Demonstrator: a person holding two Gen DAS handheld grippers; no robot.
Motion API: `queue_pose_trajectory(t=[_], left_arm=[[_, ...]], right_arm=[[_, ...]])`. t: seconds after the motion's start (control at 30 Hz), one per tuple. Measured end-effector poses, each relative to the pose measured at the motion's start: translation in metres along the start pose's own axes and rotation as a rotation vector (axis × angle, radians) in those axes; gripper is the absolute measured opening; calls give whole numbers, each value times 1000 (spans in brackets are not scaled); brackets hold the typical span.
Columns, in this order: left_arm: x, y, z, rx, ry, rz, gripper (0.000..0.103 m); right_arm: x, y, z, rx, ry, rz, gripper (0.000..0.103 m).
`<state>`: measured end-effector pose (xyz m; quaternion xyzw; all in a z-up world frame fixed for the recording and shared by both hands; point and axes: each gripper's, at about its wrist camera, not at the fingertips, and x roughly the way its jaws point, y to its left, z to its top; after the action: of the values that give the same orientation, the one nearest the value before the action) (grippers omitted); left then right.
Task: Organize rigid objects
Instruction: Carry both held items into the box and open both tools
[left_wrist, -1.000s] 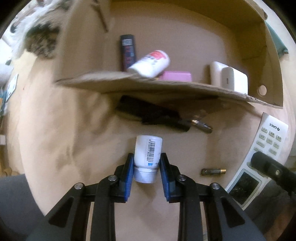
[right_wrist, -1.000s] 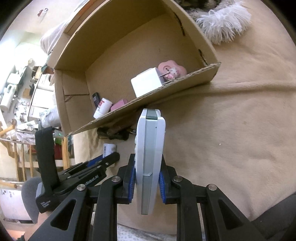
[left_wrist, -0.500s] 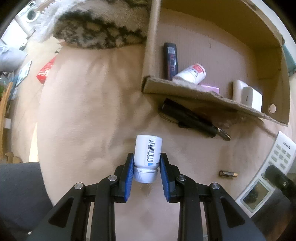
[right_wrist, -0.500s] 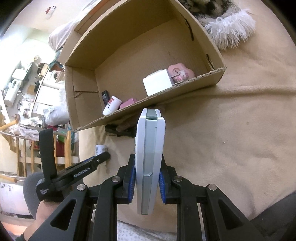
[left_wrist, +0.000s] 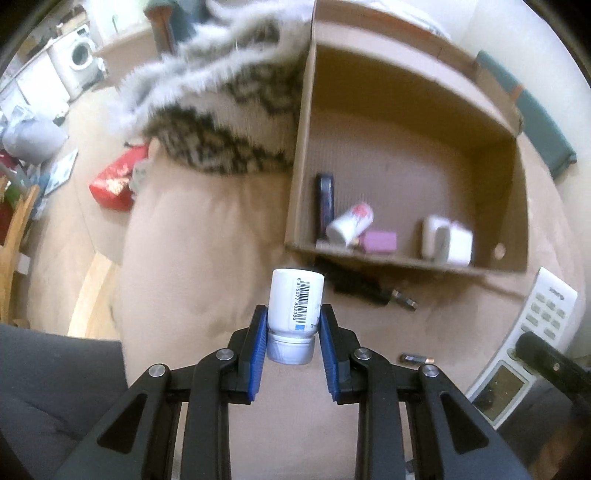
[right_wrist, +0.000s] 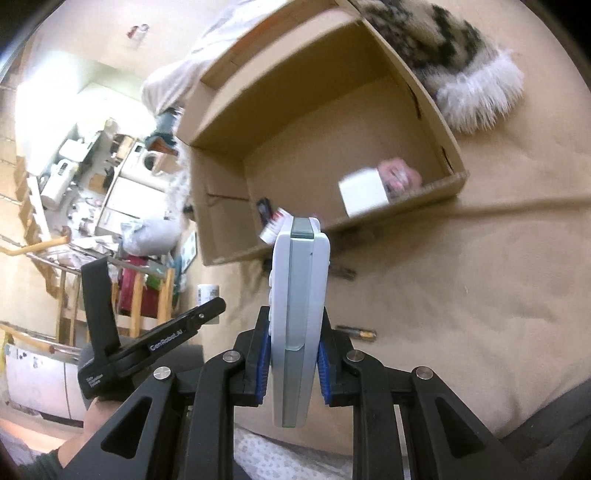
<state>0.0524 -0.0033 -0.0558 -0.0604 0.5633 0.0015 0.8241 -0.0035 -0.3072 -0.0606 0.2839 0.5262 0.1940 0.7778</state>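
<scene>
Left gripper (left_wrist: 294, 328): clamped on the lower body of a white bottle (left_wrist: 295, 301), blue pads on both sides, cap end toward the camera, barcode facing up; held in the air above the beige blanket (left_wrist: 192, 266).
Right gripper (right_wrist: 294, 356): closed tight on a white remote control (right_wrist: 299, 295), held on edge with the button face to the left side and the far end pointing toward the box.
Cardboard box (left_wrist: 413, 173): open-topped, resting on the blanket ahead of both grippers, near wall low.
Inside the box, left side: dark slim device (left_wrist: 325, 201) lying along the left wall, with a second white bottle with red print (left_wrist: 351, 223) tipped on its side just beside it.
Inside the box, middle: small pink block (left_wrist: 380, 242) against the near wall, next to the tipped bottle.
Inside the box, right side: two white blocks (left_wrist: 448, 242), possibly chargers, too blurred to tell; a pink rounded thing (right_wrist: 400, 177) behind them in the right wrist view.
Outside the box: black tool with a metal tip (left_wrist: 369, 290) lying along the near wall.
Loose on the blanket: a small battery (left_wrist: 417, 358), well apart from the box, near the right gripper.
Beyond the box: furry patterned throw (left_wrist: 229, 122) against its left wall.
Person: a hand (right_wrist: 98, 417) under the left gripper's handle, seen from the right wrist.
</scene>
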Motion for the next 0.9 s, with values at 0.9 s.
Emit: queue_pose_trajectory(t=[0.9], left_arm=[[10,-54,116,83,-138,-45,25]], right_arm=[[-1,18,123,-100,-128,-13,23]])
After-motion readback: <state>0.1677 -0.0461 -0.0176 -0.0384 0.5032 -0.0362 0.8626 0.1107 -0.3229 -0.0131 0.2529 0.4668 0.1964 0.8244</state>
